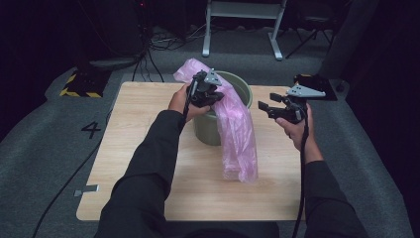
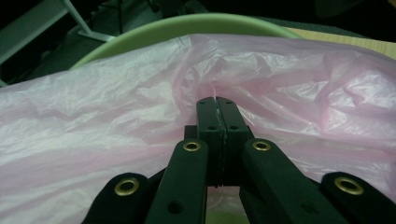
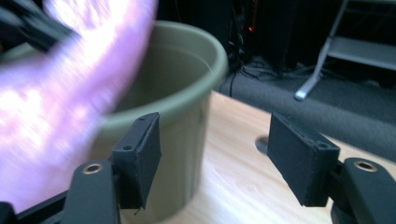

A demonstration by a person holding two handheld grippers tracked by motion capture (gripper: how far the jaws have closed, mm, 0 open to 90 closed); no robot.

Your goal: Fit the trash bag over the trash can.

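Seen from the high view: a green bucket (image 1: 218, 126) standing upright near the far edge of the wooden table (image 1: 138, 163), about midway between its left and right edges, with a pink plastic bag (image 1: 237, 134) draped over the rim. Bag's long axis running from the bucket's far-left rim, over the top, down the near-right side to the tabletop, loose end toward the near edge. Left gripper (image 1: 210, 91) held at the bucket's rim on the bag; right gripper (image 1: 265, 106) in the air to the right of the bucket, pointing left toward it, touching nothing.

From the left gripper view, closer detail missing from above: left gripper (image 2: 217, 105) with jaws pressed together on a fold of the crinkled pink film (image 2: 116, 107), a thin sliver of it caught between the pads; pale green rim (image 2: 187, 23) arching behind.

From the right gripper view: right gripper (image 3: 217, 156) spread wide, holding nothing, bucket wall (image 3: 187, 121) just beyond the left pad, bag (image 3: 56, 98) blurred at the left, bare tabletop (image 3: 233, 186) between the jaws
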